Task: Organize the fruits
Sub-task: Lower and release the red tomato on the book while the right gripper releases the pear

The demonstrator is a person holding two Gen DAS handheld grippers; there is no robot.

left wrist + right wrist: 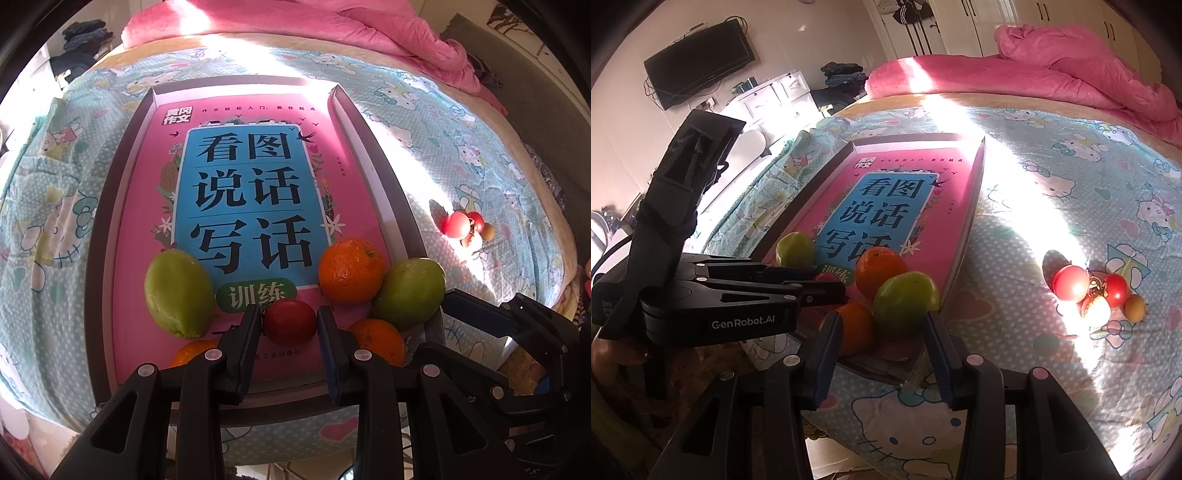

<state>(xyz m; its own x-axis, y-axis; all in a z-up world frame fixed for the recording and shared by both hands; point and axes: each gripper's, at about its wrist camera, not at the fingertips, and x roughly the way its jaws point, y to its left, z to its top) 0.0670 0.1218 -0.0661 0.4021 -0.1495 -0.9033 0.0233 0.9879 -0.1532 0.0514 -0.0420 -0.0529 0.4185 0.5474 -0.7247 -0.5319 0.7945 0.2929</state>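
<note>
A shallow tray (99, 258) with a pink printed bottom lies on the bed. In it sit two green fruits (179, 293) (410, 293), three oranges (351, 270) (380, 339) (194, 352) and a red tomato (290, 322). My left gripper (288, 325) has its fingers on both sides of the tomato, over the tray's near end; I cannot tell if they touch it. My right gripper (882, 332) is open and empty, just short of the tray's near corner, facing a green fruit (907, 302) and an orange (853, 328). A cluster of small red and yellow fruits (1097, 291) lies on the sheet, right of the tray.
The bed has a light blue cartoon-print sheet (1071, 166). A bunched pink quilt (1052, 74) lies at the far end. A wall TV (701, 62) and white drawers (768, 99) stand at the left. The bed's near edge is below both grippers.
</note>
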